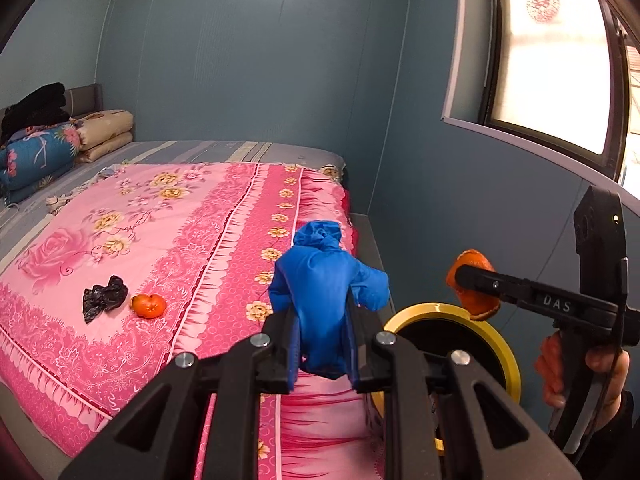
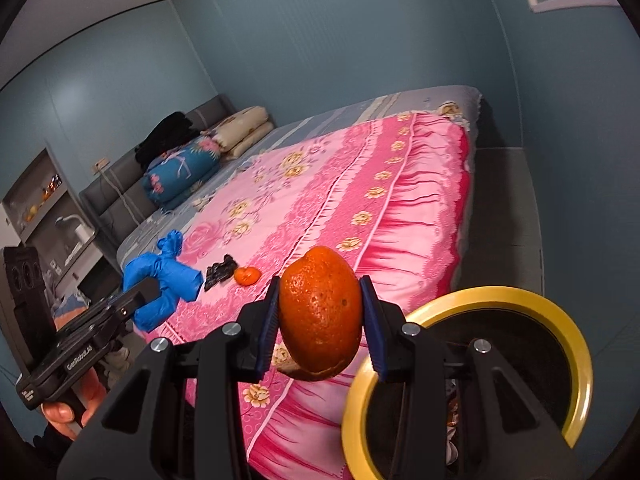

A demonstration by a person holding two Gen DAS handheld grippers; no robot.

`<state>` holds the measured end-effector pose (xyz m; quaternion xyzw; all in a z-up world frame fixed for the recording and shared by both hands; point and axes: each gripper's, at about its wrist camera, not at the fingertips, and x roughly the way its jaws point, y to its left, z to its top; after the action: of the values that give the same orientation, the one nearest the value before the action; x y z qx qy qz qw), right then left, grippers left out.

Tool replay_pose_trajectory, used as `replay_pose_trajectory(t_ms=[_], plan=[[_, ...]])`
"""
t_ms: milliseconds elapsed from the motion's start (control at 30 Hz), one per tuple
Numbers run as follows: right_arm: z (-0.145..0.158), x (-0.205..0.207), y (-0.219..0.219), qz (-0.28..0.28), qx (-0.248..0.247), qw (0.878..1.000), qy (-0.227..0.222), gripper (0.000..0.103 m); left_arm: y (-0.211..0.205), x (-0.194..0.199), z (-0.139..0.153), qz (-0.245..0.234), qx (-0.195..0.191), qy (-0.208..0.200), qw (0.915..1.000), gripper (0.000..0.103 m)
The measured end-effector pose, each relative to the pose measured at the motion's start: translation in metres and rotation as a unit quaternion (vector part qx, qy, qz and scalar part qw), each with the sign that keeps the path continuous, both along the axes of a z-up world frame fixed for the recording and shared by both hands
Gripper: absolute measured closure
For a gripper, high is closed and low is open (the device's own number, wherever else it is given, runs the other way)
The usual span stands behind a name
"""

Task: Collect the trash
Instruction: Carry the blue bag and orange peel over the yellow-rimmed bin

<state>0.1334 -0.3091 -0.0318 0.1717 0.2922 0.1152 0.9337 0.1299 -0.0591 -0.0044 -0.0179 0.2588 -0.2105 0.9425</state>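
My left gripper [image 1: 324, 320] is shut on a crumpled blue glove [image 1: 326, 280], held up over the side edge of the pink floral bedspread [image 1: 192, 240]. My right gripper [image 2: 320, 284] is shut on a piece of orange peel [image 2: 320, 316], its blue pads [image 2: 268, 320] pressing both sides. Both grippers hover close to a bin with a yellow rim [image 2: 500, 295] and a black inside, which stands beside the bed. In the left wrist view the right gripper [image 1: 466, 276] holds the peel [image 1: 476, 300] just above the bin rim [image 1: 432, 308]. A crumpled black bag [image 1: 104, 296] and a tangerine [image 1: 148, 306] lie on the bedspread.
Folded quilts [image 1: 40, 156] and dark clothes [image 1: 36, 108] are stacked at the head of the bed. A bright window [image 1: 552, 64] is set in the blue wall on the right. A wall niche with shelves [image 2: 44, 200] sits beside the headboard. A hand [image 1: 560, 372] grips the right handle.
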Motion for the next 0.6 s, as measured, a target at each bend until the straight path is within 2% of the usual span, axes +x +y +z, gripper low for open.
replay_pose_trajectory(t_ms=[333,600], plan=[[-0.008,-0.008,-0.043,-0.059,0.015,0.998,-0.002,0.066,-0.042,-0.002,-0.004,-0.036,0.013,-0.003,0.9993,0.087],[-0.021,-0.007,-0.062,-0.093,0.028,0.995,0.028,0.066,-0.074,0.003,-0.017,-0.064,0.017,0.015,0.9977,0.086]])
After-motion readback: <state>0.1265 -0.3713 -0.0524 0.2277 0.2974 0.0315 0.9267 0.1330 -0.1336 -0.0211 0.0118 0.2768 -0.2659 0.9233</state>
